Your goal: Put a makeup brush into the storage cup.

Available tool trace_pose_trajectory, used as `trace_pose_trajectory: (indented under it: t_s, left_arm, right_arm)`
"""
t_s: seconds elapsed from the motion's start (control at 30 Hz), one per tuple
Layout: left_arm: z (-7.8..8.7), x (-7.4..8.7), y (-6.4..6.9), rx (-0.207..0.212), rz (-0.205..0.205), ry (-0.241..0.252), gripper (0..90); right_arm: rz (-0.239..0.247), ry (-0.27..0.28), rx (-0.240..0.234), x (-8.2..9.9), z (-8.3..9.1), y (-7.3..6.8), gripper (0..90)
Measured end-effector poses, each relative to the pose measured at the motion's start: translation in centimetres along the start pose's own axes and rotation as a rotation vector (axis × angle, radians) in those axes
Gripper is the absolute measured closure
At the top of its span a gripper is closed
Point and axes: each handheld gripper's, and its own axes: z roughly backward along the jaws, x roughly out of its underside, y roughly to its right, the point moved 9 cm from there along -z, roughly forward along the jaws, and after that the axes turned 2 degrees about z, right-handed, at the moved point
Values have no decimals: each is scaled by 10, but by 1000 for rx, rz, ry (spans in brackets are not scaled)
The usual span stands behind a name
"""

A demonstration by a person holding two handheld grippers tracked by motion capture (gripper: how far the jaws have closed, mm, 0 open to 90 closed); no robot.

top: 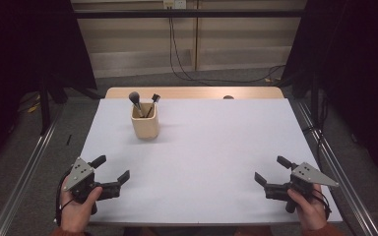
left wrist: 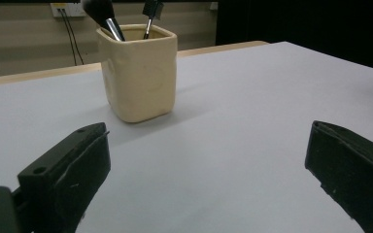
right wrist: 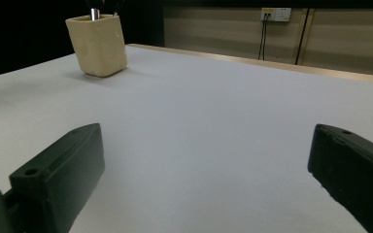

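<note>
A cream square cup (top: 144,121) stands upright toward the back left of the white table (top: 202,157). Two brushes stick out of it: a round-headed makeup brush (top: 136,102) and a smaller dark brush (top: 153,102). In the left gripper view the cup (left wrist: 139,72) sits just beyond the jaws, slightly left of centre. In the right gripper view the cup (right wrist: 97,44) is far off at the upper left. My left gripper (top: 110,168) rests open near the front left corner, with nothing between its jaws. My right gripper (top: 271,169) is open and empty at the front right.
A wooden strip (top: 194,93) runs along the table's far edge. Metal rails (top: 27,172) flank both sides of the table. Cables (top: 177,54) hang from a wall socket behind. Dark curtains stand at left and right.
</note>
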Motion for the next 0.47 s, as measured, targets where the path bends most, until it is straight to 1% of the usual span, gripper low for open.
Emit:
trace_pose_trajectory:
  t_s: [0.03, 0.07, 0.23, 0.3, 0.33, 0.47]
  left_arm:
    - [2, 1, -1, -12, -6, -5, 27]
    - [4, 1, -1, -19, 2, -3, 28]
    - [6, 1, -3, -14, 20, 8, 27]
    - [5, 1, -3, -14, 12, 5, 28]
    - [5, 1, -3, -11, 17, 6, 28]
    - [3, 0, -3, -8, 8, 6, 28]
  right_arm:
    - [0, -1, 0, 0, 0, 0, 0]
    - [5, -3, 0, 1, 0, 0, 0]
    - [1, 0, 2, 0, 0, 0, 0]
    - [8, -4, 2, 1, -1, 0, 0]
    - [6, -10, 1, 1, -2, 0, 0]
    - [13, -13, -4, 2, -4, -2, 0]
